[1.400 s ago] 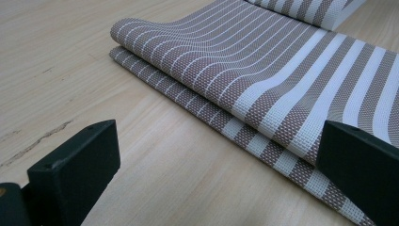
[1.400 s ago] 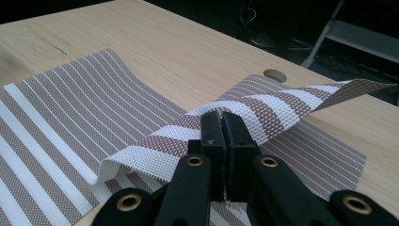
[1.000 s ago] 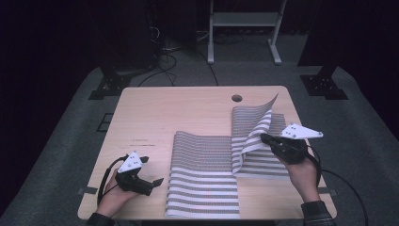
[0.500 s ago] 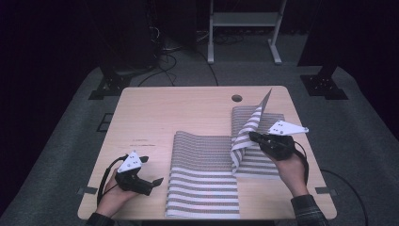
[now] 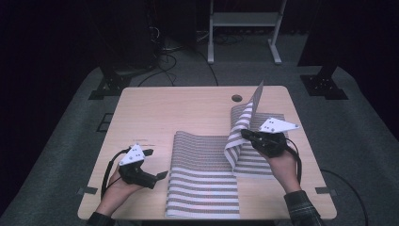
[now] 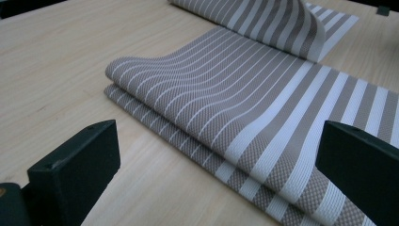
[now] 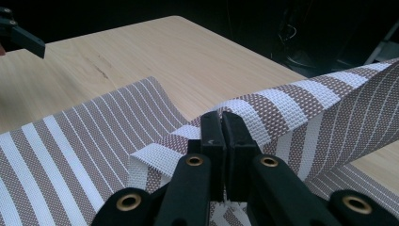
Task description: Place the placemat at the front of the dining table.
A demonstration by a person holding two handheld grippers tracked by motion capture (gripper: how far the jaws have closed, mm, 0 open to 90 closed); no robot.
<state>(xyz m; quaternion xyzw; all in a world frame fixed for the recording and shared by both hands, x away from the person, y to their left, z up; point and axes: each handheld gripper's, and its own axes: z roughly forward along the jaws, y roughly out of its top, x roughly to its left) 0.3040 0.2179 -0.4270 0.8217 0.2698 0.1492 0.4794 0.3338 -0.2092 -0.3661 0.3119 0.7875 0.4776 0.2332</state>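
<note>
Placemat (image 5: pixel 207 179) fold in progress: right gripper (image 5: pixel 245 134) is clamped on its lifted edge, left gripper (image 5: pixel 157 175) gapes empty beside it. Next I'd carry that edge leftward over the flat part, keeping it aligned.

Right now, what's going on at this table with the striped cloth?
A person is folding a striped woven mat on a wooden table. The right hand-held gripper is shut on the mat's right edge and holds that flap lifted and curling toward the middle. The left hand-held gripper rests open on the table beside the mat's left, already doubled edge, touching nothing.
</note>
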